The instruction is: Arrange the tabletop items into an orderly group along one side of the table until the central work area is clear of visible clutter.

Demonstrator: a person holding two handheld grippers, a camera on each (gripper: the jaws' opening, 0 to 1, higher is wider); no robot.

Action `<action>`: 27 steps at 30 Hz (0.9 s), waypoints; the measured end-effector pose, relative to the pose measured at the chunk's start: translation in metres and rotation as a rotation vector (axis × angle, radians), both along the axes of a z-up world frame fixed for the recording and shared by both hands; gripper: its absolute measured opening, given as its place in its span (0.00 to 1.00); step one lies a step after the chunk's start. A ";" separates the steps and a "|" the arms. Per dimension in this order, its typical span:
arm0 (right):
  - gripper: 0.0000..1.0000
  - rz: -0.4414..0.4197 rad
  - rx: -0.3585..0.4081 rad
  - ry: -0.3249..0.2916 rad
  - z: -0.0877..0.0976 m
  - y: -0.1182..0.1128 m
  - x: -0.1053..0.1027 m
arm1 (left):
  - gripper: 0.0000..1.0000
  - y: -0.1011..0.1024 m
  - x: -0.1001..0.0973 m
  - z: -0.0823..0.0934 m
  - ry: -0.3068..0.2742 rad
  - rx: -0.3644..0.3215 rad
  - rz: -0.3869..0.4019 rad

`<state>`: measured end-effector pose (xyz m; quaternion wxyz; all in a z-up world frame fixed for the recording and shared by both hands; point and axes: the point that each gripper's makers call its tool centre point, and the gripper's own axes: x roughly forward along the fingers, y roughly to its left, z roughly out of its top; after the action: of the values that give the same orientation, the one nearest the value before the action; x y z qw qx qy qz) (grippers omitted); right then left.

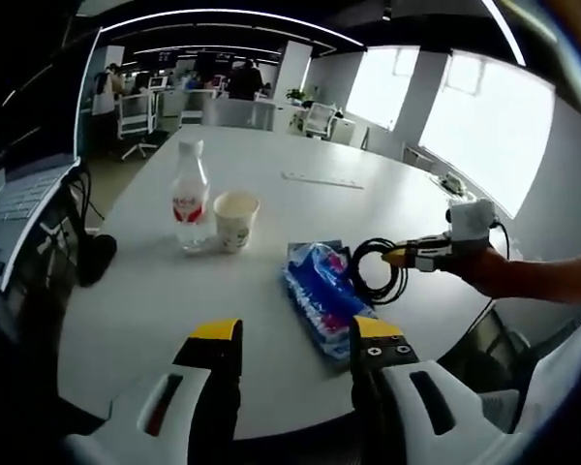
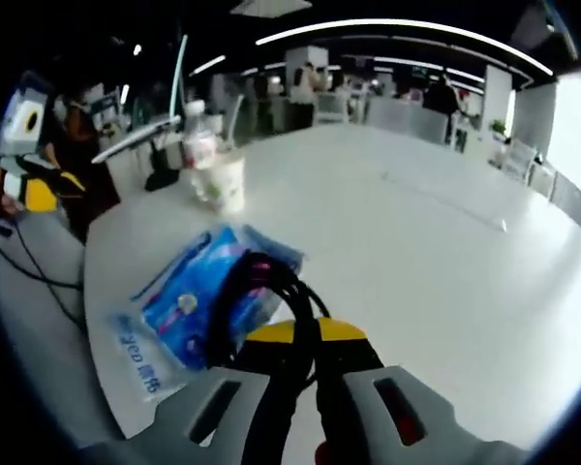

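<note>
Right gripper view: I find my right gripper (image 2: pixel 305 339) clamped on a coiled black cable (image 2: pixel 261 300), jaws nearly together around the loop, which hangs over the blue tissue pack (image 2: pixel 189 300) on the white table (image 2: pixel 416 232). Left gripper view: my left gripper (image 1: pixel 295 339) stands wide apart, gripping nothing, above the table's near edge just short of the pack. Beyond it a paper cup (image 1: pixel 236 219) sits just beside a water bottle (image 1: pixel 189 194).

Left gripper view: from the table (image 1: pixel 271 320) edge, facing across.
Right gripper view: close over the pack (image 2: pixel 189 300), facing lengthwise.
Shared: pack, cup (image 1: pixel 236 219), bottle (image 1: pixel 190 196).
</note>
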<state>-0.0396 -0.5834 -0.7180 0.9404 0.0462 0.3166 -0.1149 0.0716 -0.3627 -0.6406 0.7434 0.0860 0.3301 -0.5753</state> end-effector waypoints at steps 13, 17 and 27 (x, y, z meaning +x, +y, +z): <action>0.02 -0.071 -0.005 -0.035 0.020 -0.003 -0.028 | 0.43 0.002 -0.004 -0.005 0.016 -0.007 0.003; 0.02 -0.105 0.000 -0.044 0.024 -0.006 -0.040 | 0.43 0.003 -0.004 -0.006 0.018 -0.008 0.009; 0.02 -0.160 0.012 -0.042 0.029 -0.007 -0.064 | 0.43 0.004 0.001 -0.003 0.020 -0.023 0.032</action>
<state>-0.1032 -0.5908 -0.6894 0.9344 0.0793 0.2925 -0.1871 0.0727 -0.3583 -0.6441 0.7501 0.0665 0.3324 -0.5679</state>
